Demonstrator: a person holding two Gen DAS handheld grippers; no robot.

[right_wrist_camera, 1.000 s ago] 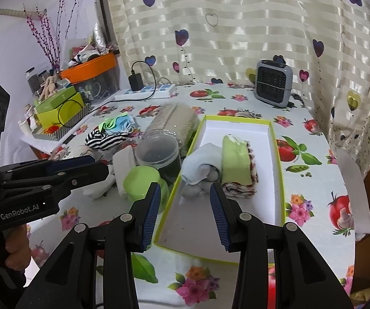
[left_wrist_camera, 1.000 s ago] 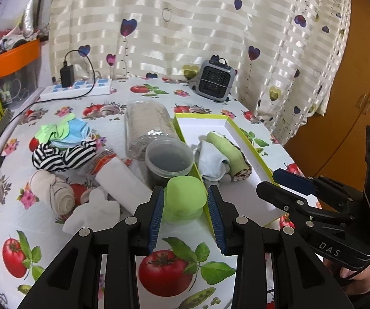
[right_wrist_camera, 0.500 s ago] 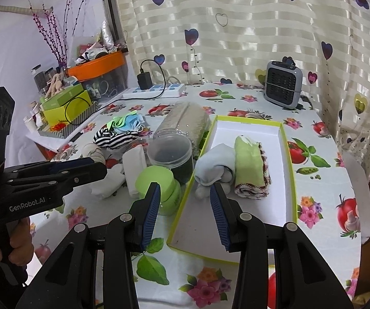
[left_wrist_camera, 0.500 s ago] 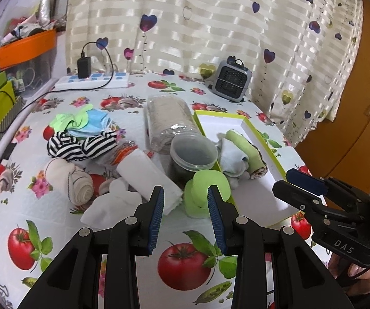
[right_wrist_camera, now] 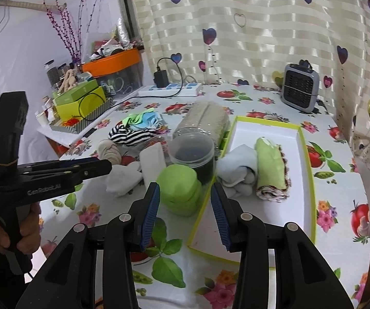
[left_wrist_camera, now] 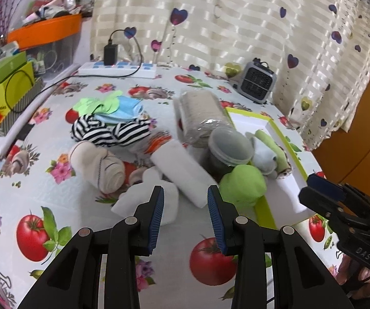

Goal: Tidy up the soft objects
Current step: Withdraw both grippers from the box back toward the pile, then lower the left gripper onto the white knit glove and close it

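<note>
Both grippers were empty here. The left gripper [left_wrist_camera: 185, 215] sat low centre in its view with jaws well apart and nothing between them, hovering over the desk [left_wrist_camera: 87, 206] just in front of a white cloth [left_wrist_camera: 147, 202] and a white roll [left_wrist_camera: 182, 172]. The right gripper [right_wrist_camera: 185, 215] was opening, nothing between its pads, parked at bottom centre over the near edge of the tray [right_wrist_camera: 311, 180], with a green lid [right_wrist_camera: 181, 189] just beyond its left finger. In the tray, mid-right of the right view, a green towel [right_wrist_camera: 271, 166] lay rolled up beside a bunched pale cloth [right_wrist_camera: 239, 171], touching. A clear jar [right_wrist_camera: 194, 154] stood just left of the tray. Still loose on the desk, mid-left in the left view: a beige roll [left_wrist_camera: 99, 164], a striped cloth [left_wrist_camera: 107, 132] and a blue and green bundle [left_wrist_camera: 112, 105] behind it.
</note>
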